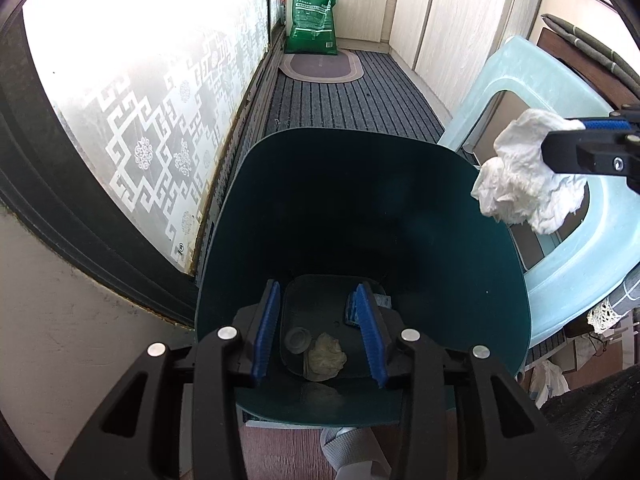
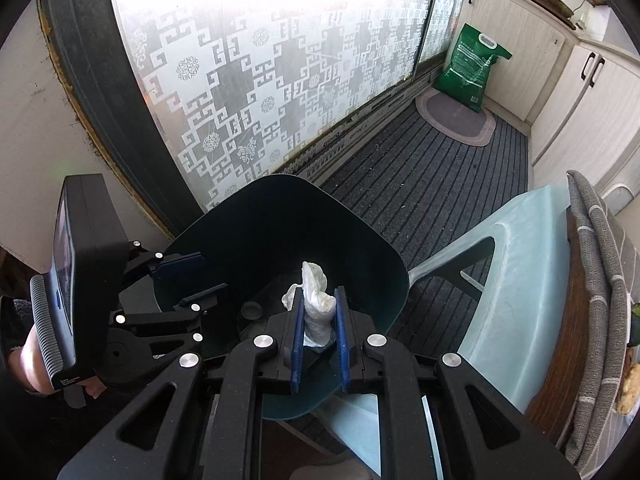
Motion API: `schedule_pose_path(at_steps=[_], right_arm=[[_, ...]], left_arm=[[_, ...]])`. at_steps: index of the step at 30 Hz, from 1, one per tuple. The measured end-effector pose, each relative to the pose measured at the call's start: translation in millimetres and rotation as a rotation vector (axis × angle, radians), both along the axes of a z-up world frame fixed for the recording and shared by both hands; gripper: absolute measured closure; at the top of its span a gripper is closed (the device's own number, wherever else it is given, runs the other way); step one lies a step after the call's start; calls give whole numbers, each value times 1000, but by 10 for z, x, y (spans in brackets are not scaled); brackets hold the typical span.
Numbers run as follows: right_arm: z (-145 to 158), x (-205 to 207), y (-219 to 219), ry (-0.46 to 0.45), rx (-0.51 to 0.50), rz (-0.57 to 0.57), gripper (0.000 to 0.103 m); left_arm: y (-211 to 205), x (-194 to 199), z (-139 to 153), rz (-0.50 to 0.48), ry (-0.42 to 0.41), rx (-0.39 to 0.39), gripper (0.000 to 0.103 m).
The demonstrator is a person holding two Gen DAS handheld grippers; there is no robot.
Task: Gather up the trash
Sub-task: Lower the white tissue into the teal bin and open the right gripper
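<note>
A dark green trash bin (image 1: pixel 400 208) stands on the floor; it also shows in the right wrist view (image 2: pixel 280 220). At its bottom lie a crumpled tissue (image 1: pixel 326 356), a round lid (image 1: pixel 298 340) and a blue packet (image 1: pixel 352 312). My left gripper (image 1: pixel 320 332) is open and empty over the bin's mouth; it shows in the right wrist view (image 2: pixel 192 280) at the bin's left rim. My right gripper (image 2: pixel 318 316) is shut on a white crumpled tissue (image 2: pixel 316 304) above the bin's near edge. In the left wrist view the right gripper (image 1: pixel 560 140) holds the tissue (image 1: pixel 520 176) just right of the bin's rim.
A pale blue plastic stool (image 1: pixel 560 216) stands right of the bin, also in the right wrist view (image 2: pixel 516 300). A green bag (image 1: pixel 314 20) and an oval mat (image 1: pixel 320 65) lie at the far end. A frosted glass door (image 2: pixel 260 80) runs along the left, cabinets (image 2: pixel 580 92) on the right.
</note>
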State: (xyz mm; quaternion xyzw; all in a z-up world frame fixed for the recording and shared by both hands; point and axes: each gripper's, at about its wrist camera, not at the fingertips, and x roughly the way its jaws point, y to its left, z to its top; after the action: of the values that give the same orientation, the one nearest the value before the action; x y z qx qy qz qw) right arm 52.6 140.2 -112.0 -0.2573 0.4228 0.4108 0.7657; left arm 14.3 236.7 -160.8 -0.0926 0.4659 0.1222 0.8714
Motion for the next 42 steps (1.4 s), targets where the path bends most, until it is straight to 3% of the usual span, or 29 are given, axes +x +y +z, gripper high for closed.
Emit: schedule_pose_path(at_steps=[13, 25, 33, 38, 42], right_arm=[[-184, 37, 117, 15, -44, -1, 89], [-572, 100, 174, 56, -126, -11, 89], [-767, 28, 210, 64, -166, 24, 89], [-868, -38, 186, 75, -178, 52, 71], [-845, -99, 192, 70, -158, 74, 70]], left_arm=[[-14, -178, 354, -12, -143, 0, 89], [24, -330, 658, -2, -294, -24, 95], [-27, -420, 1020, 2, -396, -14, 97], [-53, -520, 1216, 3, -458, -10, 97], [-59, -550, 1327, 14, -493, -5, 97]])
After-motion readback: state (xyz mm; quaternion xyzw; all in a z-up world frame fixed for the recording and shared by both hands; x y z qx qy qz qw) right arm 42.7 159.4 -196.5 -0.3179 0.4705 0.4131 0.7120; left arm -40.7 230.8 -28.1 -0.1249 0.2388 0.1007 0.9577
